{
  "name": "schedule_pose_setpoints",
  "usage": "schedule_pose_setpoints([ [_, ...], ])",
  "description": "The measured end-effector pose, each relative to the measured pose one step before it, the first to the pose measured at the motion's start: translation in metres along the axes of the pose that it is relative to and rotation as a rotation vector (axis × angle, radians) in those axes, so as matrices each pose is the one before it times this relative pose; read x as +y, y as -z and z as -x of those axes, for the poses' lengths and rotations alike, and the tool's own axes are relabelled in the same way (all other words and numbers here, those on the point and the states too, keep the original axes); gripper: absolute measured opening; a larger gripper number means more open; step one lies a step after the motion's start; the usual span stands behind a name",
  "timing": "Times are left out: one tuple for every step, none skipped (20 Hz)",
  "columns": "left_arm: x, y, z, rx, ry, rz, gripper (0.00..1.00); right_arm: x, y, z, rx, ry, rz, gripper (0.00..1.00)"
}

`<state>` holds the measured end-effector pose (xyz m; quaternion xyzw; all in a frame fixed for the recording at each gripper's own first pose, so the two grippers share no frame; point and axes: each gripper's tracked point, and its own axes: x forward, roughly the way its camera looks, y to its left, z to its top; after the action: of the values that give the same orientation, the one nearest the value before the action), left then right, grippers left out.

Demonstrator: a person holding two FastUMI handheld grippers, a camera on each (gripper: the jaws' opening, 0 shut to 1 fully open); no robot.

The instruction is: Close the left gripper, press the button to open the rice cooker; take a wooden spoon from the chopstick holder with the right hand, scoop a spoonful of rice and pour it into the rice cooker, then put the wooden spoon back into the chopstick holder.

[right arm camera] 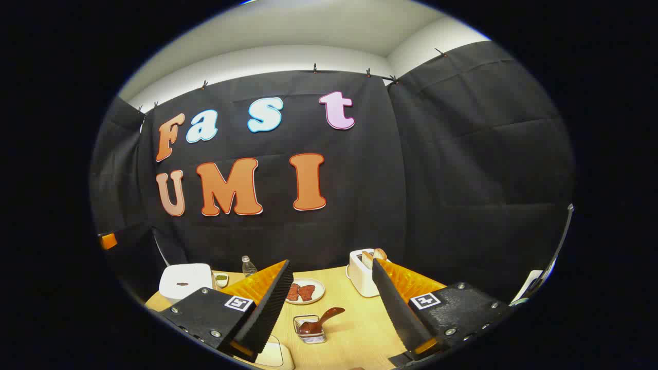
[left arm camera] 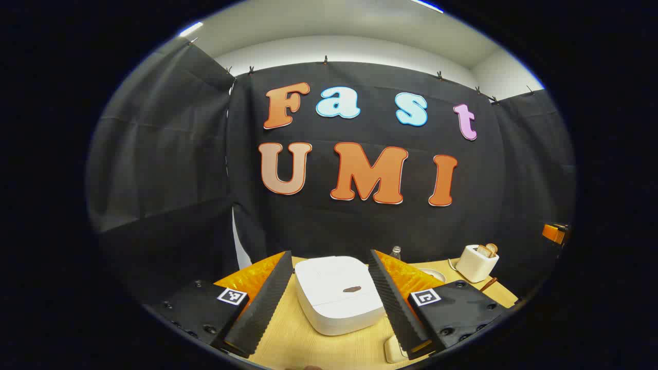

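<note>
The white rice cooker (left arm camera: 339,300) sits lid down on the wooden table (left arm camera: 288,339), a small brown button (left arm camera: 352,289) on its top. My left gripper (left arm camera: 329,255) hovers open just in front of it, one finger on either side of it in the left gripper view. In the right gripper view the cooker (right arm camera: 186,281) stands at the far left. A dark wooden spoon (right arm camera: 321,317) leans in a small wire chopstick holder (right arm camera: 310,331), between and below the fingers of my open right gripper (right arm camera: 331,263), which holds nothing.
A white toaster (right arm camera: 362,272) with bread slices stands at the back, with a plate of red slices (right arm camera: 304,291) left of it. A small bottle (right arm camera: 248,265) and a little green dish (right arm camera: 221,279) sit near the cooker. A cream-white container edge (right arm camera: 272,354) lies close below.
</note>
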<state>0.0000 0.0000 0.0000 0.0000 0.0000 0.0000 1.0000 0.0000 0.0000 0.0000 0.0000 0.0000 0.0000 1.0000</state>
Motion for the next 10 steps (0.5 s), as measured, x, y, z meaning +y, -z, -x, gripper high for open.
schedule_pose_setpoints([
  [-0.00606, 0.00112, 0.00013, 0.00449, 0.01691, 0.01579, 1.00, -0.00207, -0.00074, 0.00035, -0.00288, 0.00181, 0.01501, 0.95],
  [-0.00795, 0.00061, 0.00211, 0.00597, 0.02624, 0.00646, 1.00, -0.00043, -0.00105, 0.00067, 0.00005, 0.00074, 0.01321, 0.95],
  [-0.00145, -0.00103, 0.00094, -0.00610, 0.00185, -0.00326, 1.00, 0.00044, -0.00121, 0.00134, -0.00102, -0.00261, 0.01096, 0.95],
  [0.00133, -0.00260, 0.00005, -0.01033, -0.00937, -0.00620, 1.00, 0.00025, -0.00182, 0.00241, -0.00391, -0.00381, 0.00881, 0.95],
  [0.00147, -0.00098, 0.00124, -0.00897, -0.00501, -0.00202, 1.00, 0.00080, -0.00211, 0.00102, -0.00899, -0.00710, 0.00781, 0.95],
  [0.00052, 0.00125, 0.00064, 0.00472, -0.00687, 0.00131, 1.00, 0.00040, -0.00215, 0.00106, -0.00520, -0.00112, 0.00611, 0.95],
  [0.00043, 0.00558, 0.00019, 0.01002, -0.01059, 0.00271, 1.00, 0.00012, 0.00015, 0.00119, -0.00328, -0.00489, 0.00497, 0.95],
  [0.00195, 0.00174, -0.00019, 0.00423, -0.01093, 0.00442, 1.00, 0.00125, -0.00092, 0.00085, -0.00612, -0.00599, 0.00762, 0.95],
  [0.00080, 0.00056, 0.00049, 0.00116, -0.00570, 0.00216, 1.00, 0.00099, -0.00063, 0.00037, -0.00386, -0.00356, 0.00918, 0.95],
  [0.00009, -0.00020, 0.00071, -0.00195, -0.00844, -0.01469, 1.00, 0.00094, -0.00047, 0.00038, -0.00345, -0.00445, 0.00854, 0.95],
])
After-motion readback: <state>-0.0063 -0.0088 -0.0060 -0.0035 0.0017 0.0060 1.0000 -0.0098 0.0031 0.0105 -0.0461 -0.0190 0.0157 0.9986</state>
